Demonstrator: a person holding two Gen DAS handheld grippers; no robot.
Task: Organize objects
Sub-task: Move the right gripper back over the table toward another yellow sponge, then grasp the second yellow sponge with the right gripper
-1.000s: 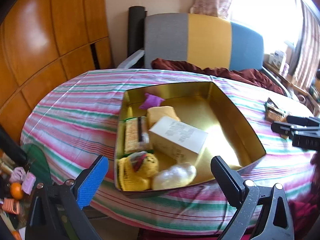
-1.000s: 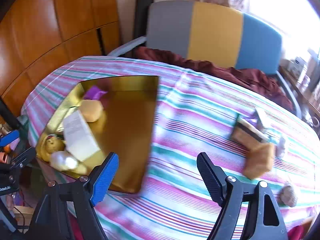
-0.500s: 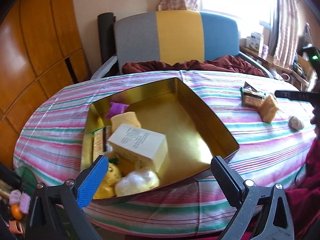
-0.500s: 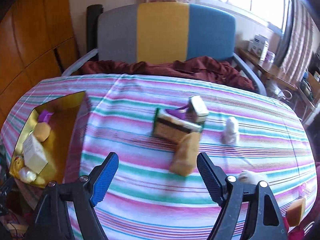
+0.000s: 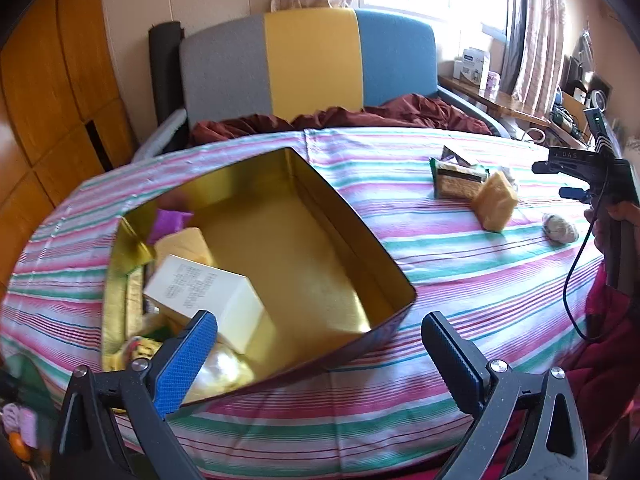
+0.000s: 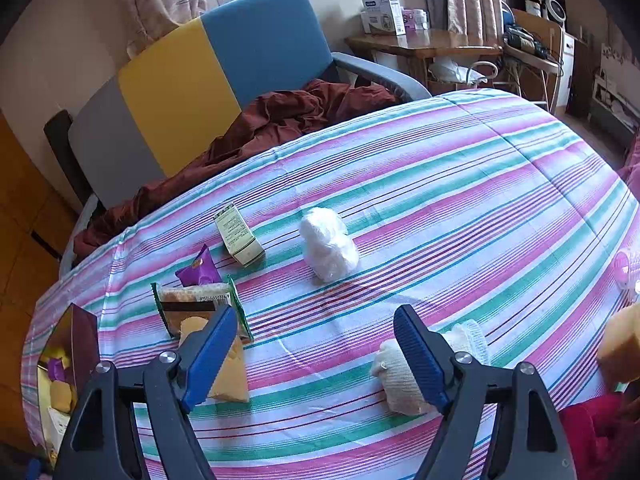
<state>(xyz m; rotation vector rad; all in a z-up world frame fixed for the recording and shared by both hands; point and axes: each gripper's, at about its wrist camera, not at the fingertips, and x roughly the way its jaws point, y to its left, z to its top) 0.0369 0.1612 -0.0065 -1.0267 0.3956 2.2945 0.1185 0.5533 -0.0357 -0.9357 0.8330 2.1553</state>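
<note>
Left wrist view: looks forward and down from close over the near rim of the open gold metal tin [image 5: 256, 240], the striped pink-and-green tablecloth [image 5: 460, 280] spreading toward 2 o'clock.
Right wrist view: looks down from near, low over the tablecloth [image 6: 460, 200], facing 12 o'clock.
Shared: green-edged cracker packet [image 5: 458, 182] [image 6: 192, 300], yellow sponge block [image 5: 496, 202] [image 6: 228, 372], grey-yellow-blue chair back [image 5: 312, 56] [image 6: 180, 80].

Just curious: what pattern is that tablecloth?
The tablecloth has pink, green and white stripes, clearest in the right wrist view.
</note>
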